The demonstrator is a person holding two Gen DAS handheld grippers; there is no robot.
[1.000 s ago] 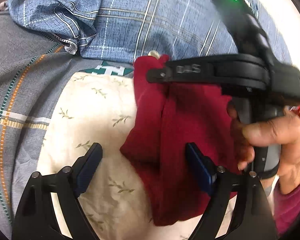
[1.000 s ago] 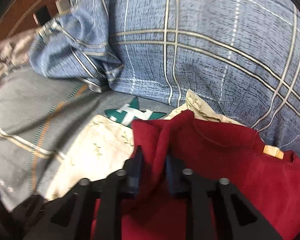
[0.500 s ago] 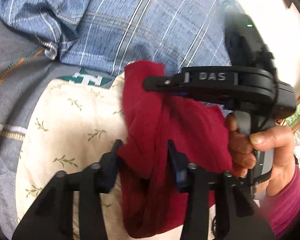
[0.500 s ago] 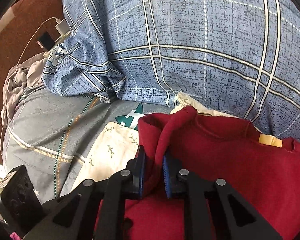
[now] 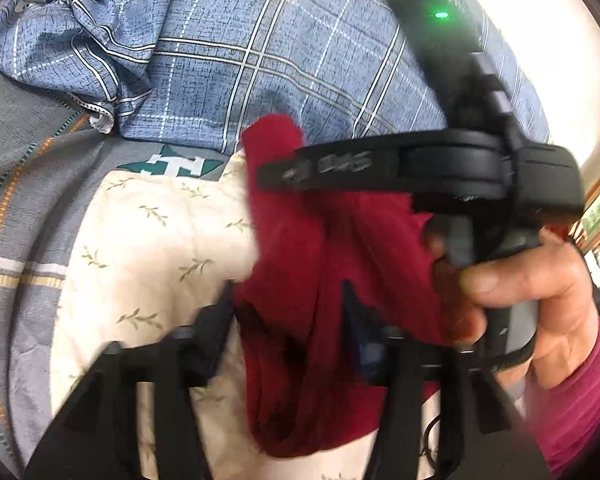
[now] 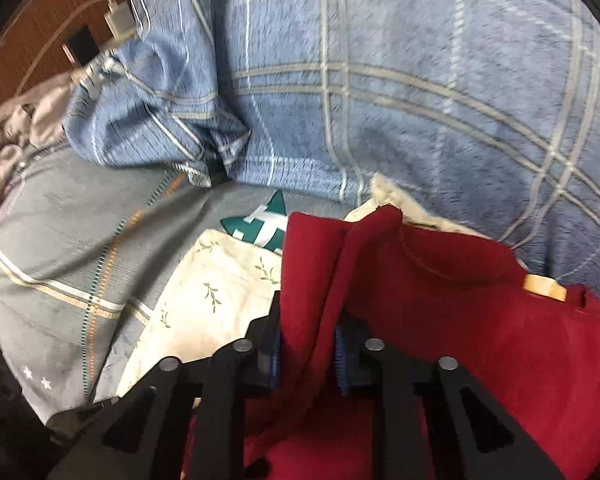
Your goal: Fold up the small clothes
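Red garment [image 6: 480, 320] bunched over cream leaf-print cloth [image 5: 156, 248] on bed, near blue plaid quilt [image 6: 380, 80]. Upper edge pinched in right gripper [image 6: 308, 344], clamped on fabric fold. Lower fold straddled by left gripper [image 5: 288, 316] (blurred; grip cannot be told). Two holds likely for lifting and straightening before folding.

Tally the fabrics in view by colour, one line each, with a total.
Red garment: 1
Cream leaf-print cloth: 1
Blue plaid quilt: 1
Grey striped sheet: 1
Total: 4
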